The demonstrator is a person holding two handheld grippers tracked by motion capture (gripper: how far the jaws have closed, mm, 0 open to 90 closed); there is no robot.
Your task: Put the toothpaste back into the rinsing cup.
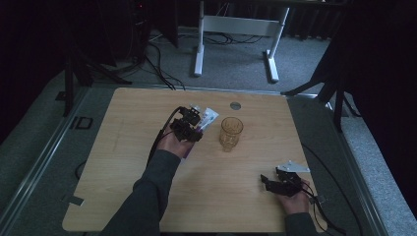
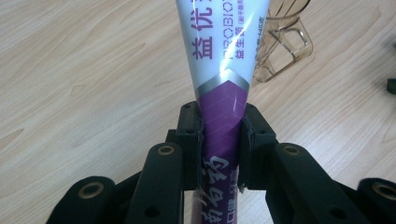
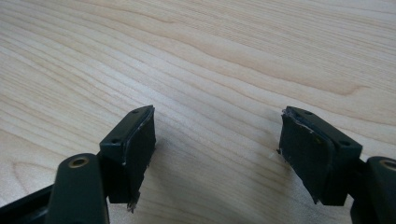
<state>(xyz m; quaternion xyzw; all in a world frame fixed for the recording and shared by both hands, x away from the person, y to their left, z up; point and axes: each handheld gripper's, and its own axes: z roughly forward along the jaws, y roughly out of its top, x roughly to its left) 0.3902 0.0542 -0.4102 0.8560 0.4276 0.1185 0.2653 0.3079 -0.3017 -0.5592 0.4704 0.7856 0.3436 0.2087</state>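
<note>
Pinching a white-and-purple toothpaste tube (image 2: pixel 224 93), the left claw (image 1: pixel 189 123) holds it above the table (image 1: pixel 123 147), just left of an amber glass cup (image 1: pixel 231 132); judged so, pickup is done, placement remains. Right claw (image 1: pixel 282 184) rests spread, empty.

Lab-type recording room: dark curtains (image 1: pixel 388 73), grey carpet (image 1: pixel 236 64), loose floor cables (image 1: pixel 157 64), white desk frame (image 1: pixel 236 29), lone wooden table (image 1: pixel 147 113).
</note>
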